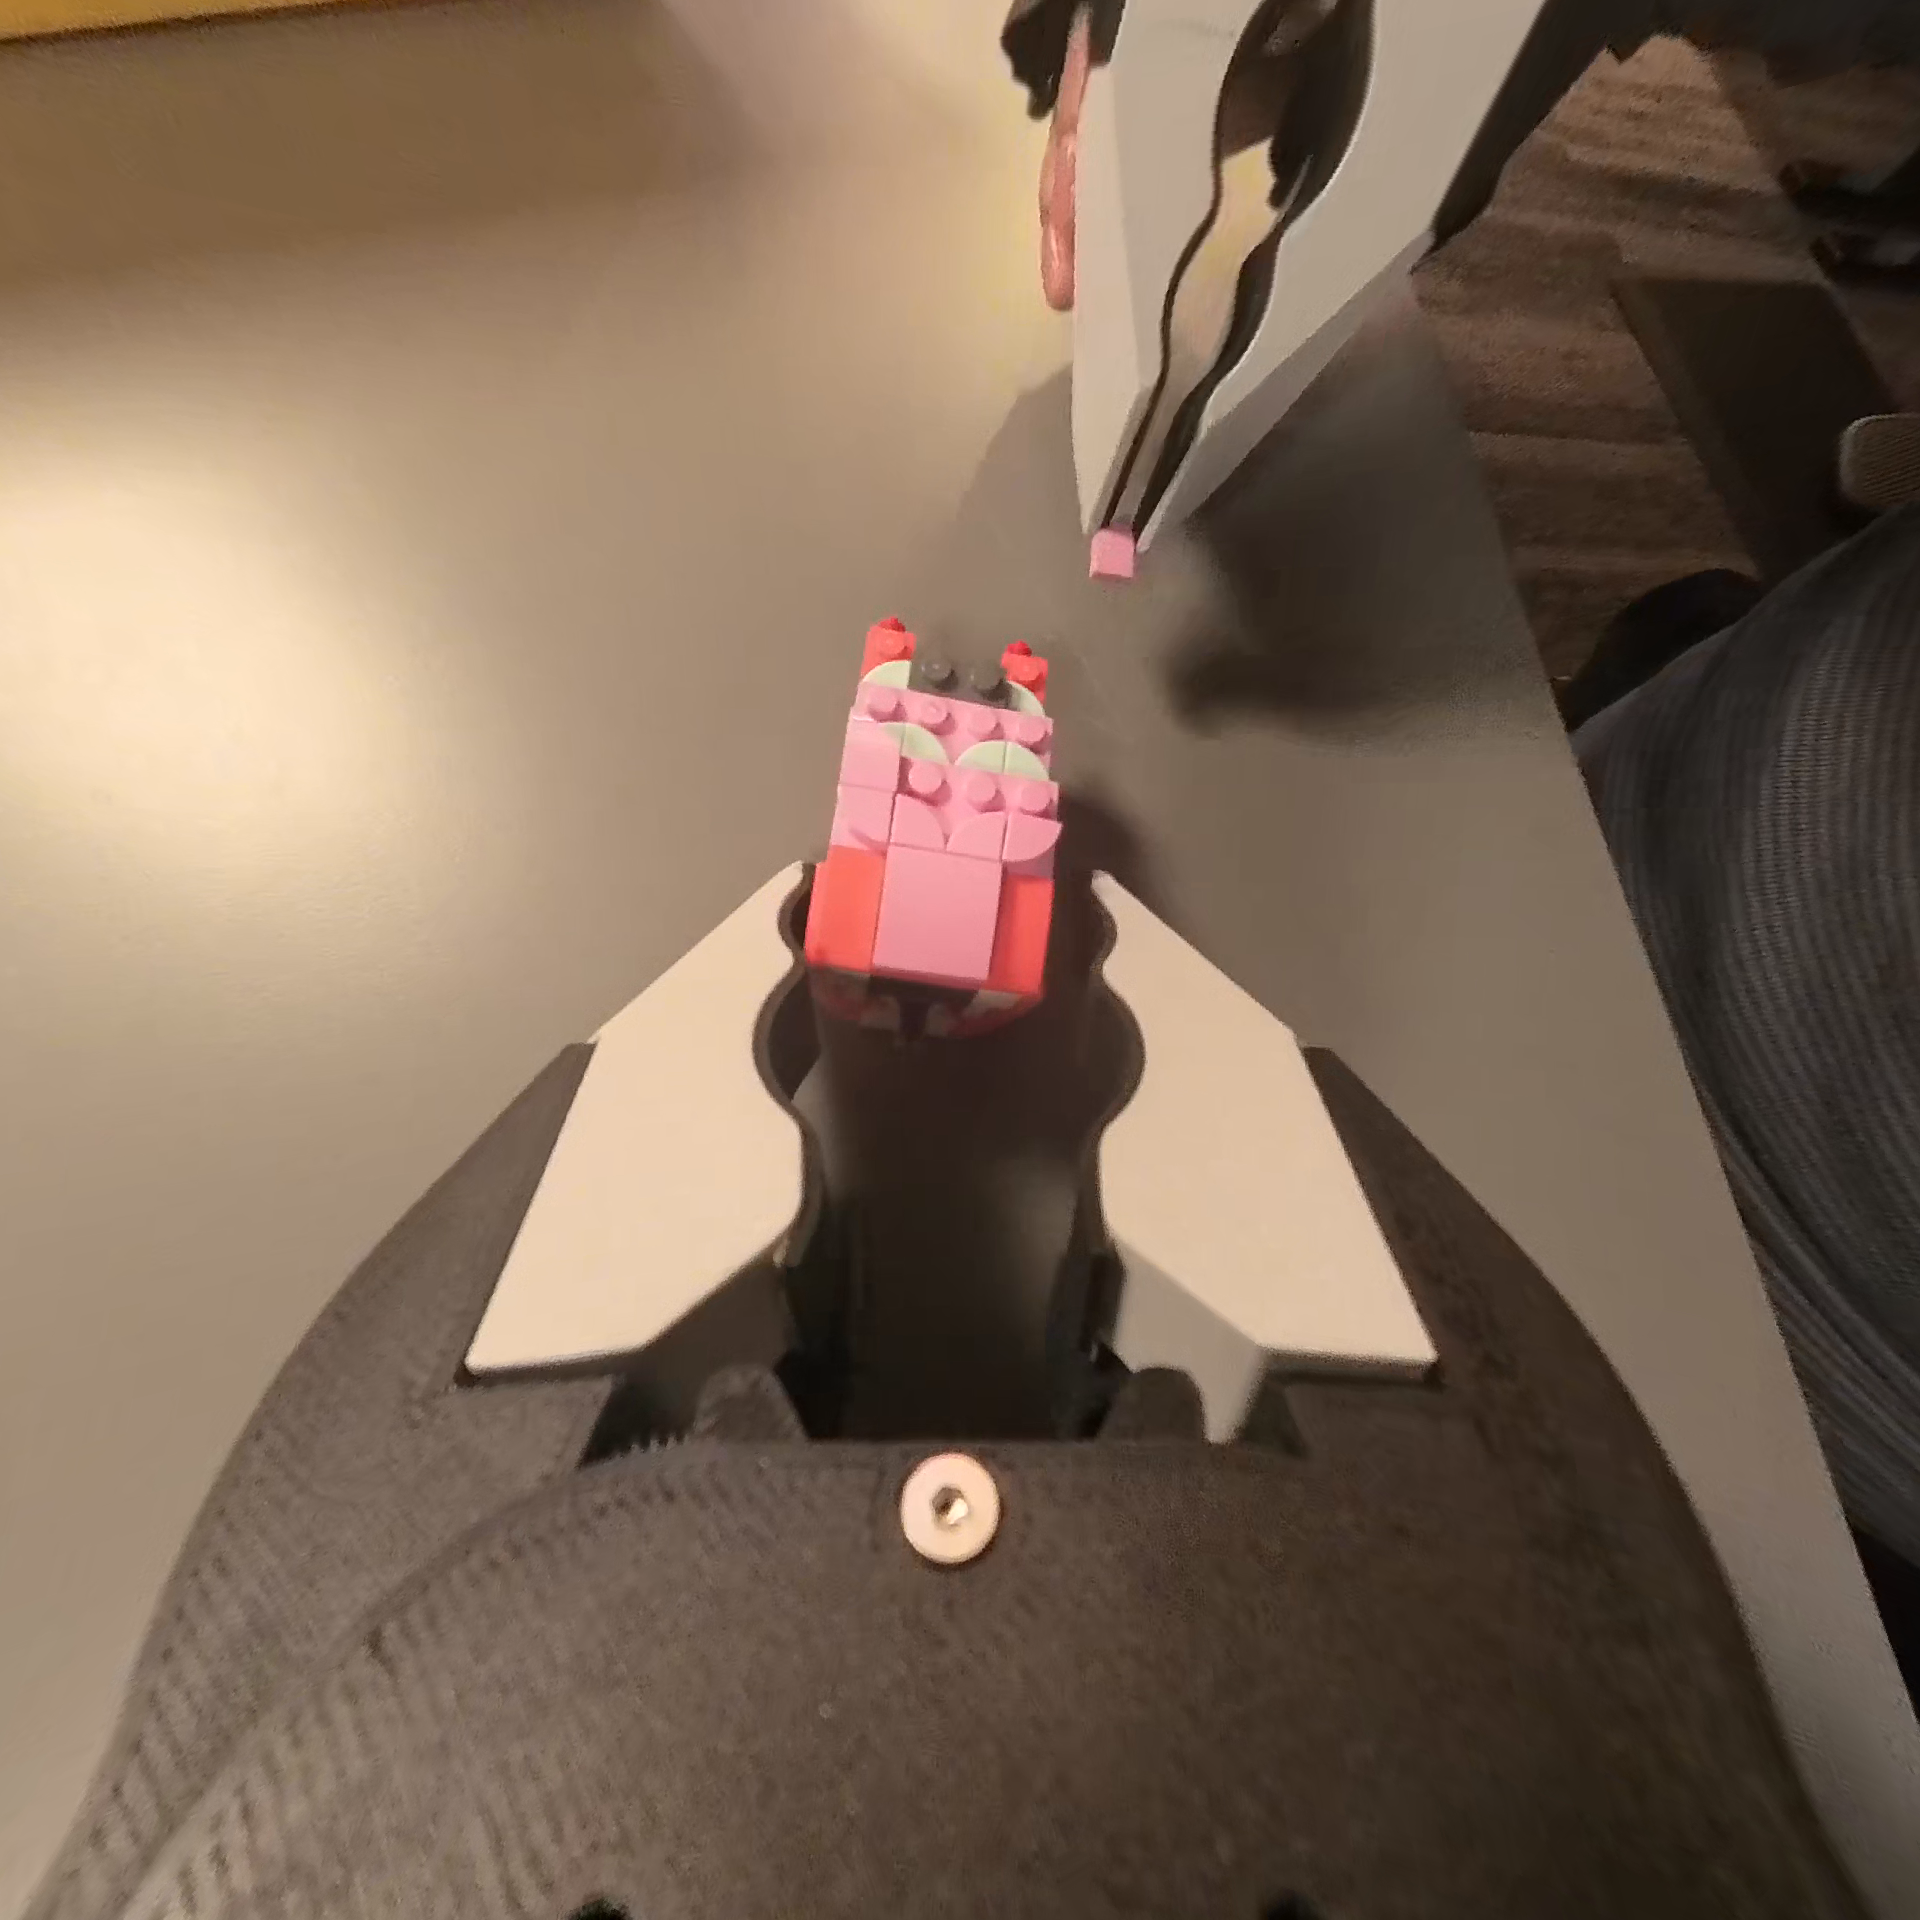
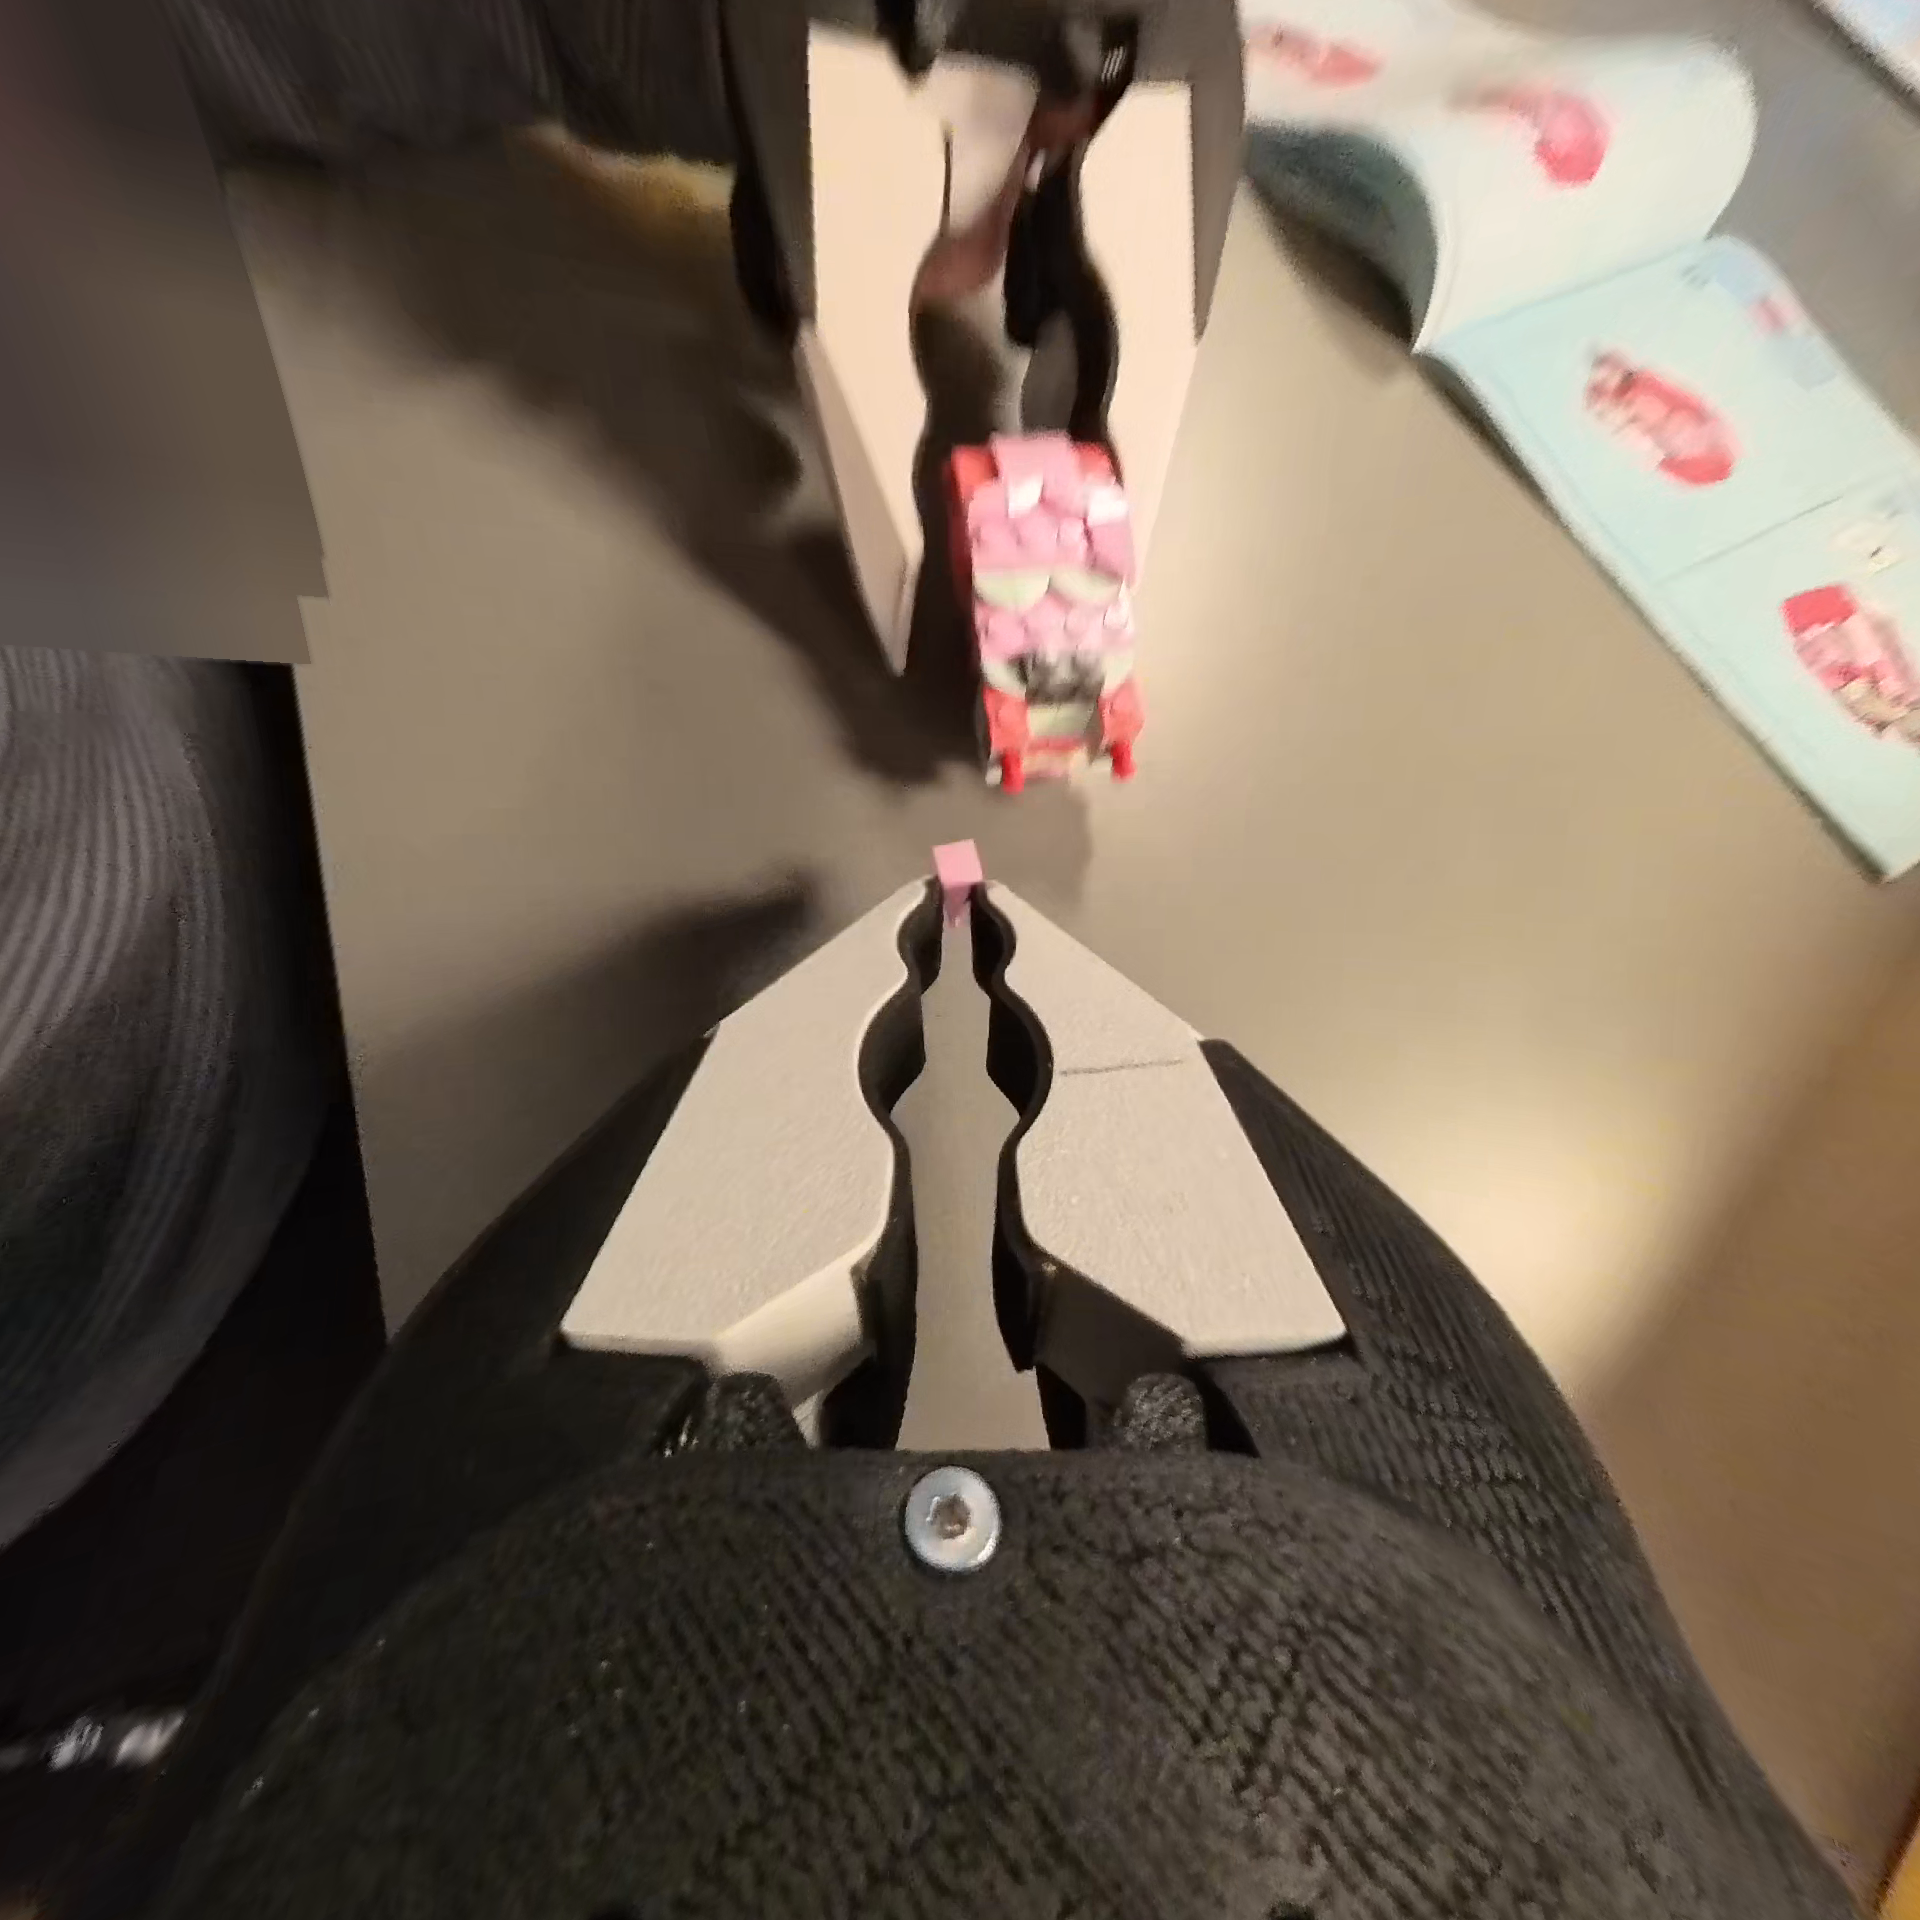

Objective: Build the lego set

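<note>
1. Brick model [image 1: 935,831], pink and red, stands at frame centre on the grey table [image 1: 416,623], between the left gripper [image 1: 951,904]'s spread fingers; the left pad is at its side, the right one apart.
2. Open booklet [image 2: 1714,468] lies upper right.
3. Right gripper [image 2: 958,894] pinches a small pink brick [image 2: 956,868] just short of the model.

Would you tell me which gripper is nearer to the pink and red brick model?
Left. The left gripper has the brick model between its fingertips; the right gripper, pinching a small pink piece, is apart from it.
</note>
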`<state>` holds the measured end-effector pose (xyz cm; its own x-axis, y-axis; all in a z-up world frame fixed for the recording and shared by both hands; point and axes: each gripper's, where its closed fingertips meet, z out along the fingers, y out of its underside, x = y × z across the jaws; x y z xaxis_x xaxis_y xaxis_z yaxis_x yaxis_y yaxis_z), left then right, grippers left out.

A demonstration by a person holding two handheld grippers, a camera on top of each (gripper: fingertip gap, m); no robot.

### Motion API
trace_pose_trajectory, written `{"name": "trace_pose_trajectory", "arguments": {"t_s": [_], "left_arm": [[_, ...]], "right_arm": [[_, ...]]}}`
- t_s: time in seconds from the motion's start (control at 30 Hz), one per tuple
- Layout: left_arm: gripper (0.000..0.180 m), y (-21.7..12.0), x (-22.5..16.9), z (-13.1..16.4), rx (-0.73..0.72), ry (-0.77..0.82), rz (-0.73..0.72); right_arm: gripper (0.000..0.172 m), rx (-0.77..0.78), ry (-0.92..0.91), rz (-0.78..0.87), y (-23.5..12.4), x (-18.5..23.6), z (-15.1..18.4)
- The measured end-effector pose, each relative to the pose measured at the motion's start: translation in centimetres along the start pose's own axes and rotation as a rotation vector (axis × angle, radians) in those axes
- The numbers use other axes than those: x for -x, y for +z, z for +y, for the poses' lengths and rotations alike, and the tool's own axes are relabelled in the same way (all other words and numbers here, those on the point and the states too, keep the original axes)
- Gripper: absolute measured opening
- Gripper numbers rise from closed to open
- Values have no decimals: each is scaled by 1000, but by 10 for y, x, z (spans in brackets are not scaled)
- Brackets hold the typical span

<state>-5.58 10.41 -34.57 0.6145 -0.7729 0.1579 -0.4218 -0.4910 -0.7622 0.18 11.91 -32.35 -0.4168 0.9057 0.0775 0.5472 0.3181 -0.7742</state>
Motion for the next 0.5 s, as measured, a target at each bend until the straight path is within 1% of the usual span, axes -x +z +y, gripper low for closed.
{"name": "trace_pose_trajectory", "arguments": {"t_s": [0.1,0.17,0.23,0.5], "left_arm": [[46,1,1,0,3,3,-13],[41,1,2,0,5,4,-26],[40,1,3,0,7,7,-38],[40,2,2,0,12,16,-43]], "right_arm": [[3,-55,-17,43,7,0,-24],[3,-64,-36,68,13,0,-35],[3,-72,-43,71,19,2,-43],[2,-63,-58,90,32,-5,-53]]}}
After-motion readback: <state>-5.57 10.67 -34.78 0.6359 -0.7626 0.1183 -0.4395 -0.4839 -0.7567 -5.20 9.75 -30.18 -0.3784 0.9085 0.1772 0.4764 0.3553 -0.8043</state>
